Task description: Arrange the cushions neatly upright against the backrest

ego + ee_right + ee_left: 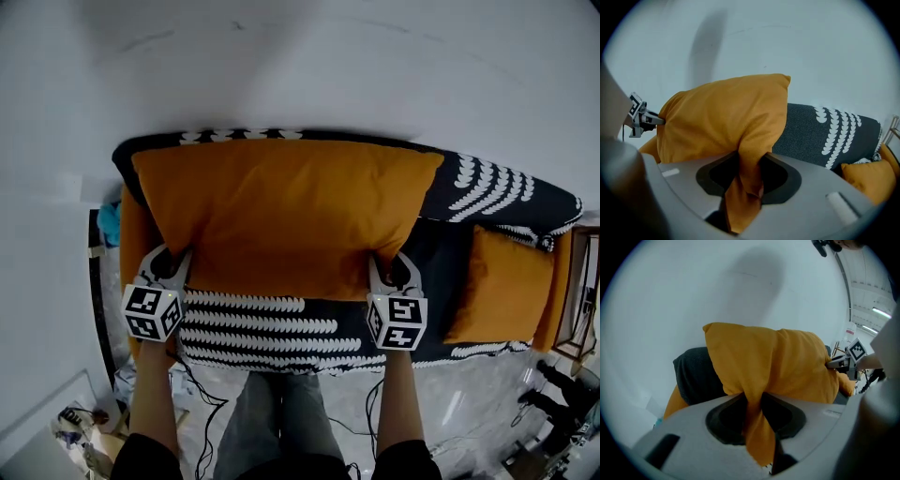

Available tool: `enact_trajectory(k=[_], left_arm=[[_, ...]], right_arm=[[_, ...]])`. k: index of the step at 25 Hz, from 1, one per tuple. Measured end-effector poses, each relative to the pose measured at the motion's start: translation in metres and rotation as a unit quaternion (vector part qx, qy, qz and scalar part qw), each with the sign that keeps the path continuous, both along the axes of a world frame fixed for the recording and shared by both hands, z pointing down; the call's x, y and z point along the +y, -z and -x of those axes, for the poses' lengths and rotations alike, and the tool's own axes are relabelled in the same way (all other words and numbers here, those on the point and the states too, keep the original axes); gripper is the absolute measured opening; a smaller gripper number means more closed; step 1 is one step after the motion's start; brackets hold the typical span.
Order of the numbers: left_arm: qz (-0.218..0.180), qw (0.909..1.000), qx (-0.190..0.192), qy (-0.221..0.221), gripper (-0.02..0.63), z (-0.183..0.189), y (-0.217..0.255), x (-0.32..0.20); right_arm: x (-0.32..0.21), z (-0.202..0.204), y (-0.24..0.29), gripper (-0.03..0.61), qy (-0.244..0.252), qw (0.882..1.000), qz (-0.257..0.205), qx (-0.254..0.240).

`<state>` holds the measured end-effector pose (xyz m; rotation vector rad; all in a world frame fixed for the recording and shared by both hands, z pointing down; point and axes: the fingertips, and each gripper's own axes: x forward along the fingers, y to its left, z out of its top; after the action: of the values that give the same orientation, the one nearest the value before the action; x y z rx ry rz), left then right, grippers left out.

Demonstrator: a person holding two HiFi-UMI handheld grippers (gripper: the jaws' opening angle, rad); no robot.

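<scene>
Head view: cushion (281, 211) gripped by both near corners over the sofa (253, 328).
The left gripper (172, 265) is closed on the cushion's left corner, fabric pinched between narrow jaws. The cushion is spread wide above the seat, in front of the backrest (497, 187). The right gripper (392, 274) is likewise clamped on the right corner. A small cushion (497, 286) is seen at the sofa's right end.

No words, numbers or brand names can be read anywhere. The only signs are black-and-white square markers on the cubes of the left gripper (170, 262) and right gripper (394, 272). Any print on the near-left floor clutter (80, 427) is probably too small to read.
</scene>
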<state>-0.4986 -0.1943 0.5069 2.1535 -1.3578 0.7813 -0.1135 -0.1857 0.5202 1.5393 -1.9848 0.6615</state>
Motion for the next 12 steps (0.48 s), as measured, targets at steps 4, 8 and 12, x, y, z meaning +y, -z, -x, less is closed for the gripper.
enact_trajectory(k=[4,8,12], left_arm=[[0.021,0.9997,-0.014,-0.005,0.107,0.001,-0.021,0.000],[0.032,0.9992,-0.024,-0.001,0.109,0.001,-0.042,-0.001],[0.039,0.9989,-0.019,0.018,0.115,0.004,-0.063,0.002]], right_arm=[[-0.004,0.001,-0.022,0.155,0.010,1.000,0.017,0.006],[-0.008,-0.001,-0.043,0.155,0.013,1.000,0.027,0.006],[-0.007,0.000,-0.067,0.156,0.020,0.999,0.040,0.005]])
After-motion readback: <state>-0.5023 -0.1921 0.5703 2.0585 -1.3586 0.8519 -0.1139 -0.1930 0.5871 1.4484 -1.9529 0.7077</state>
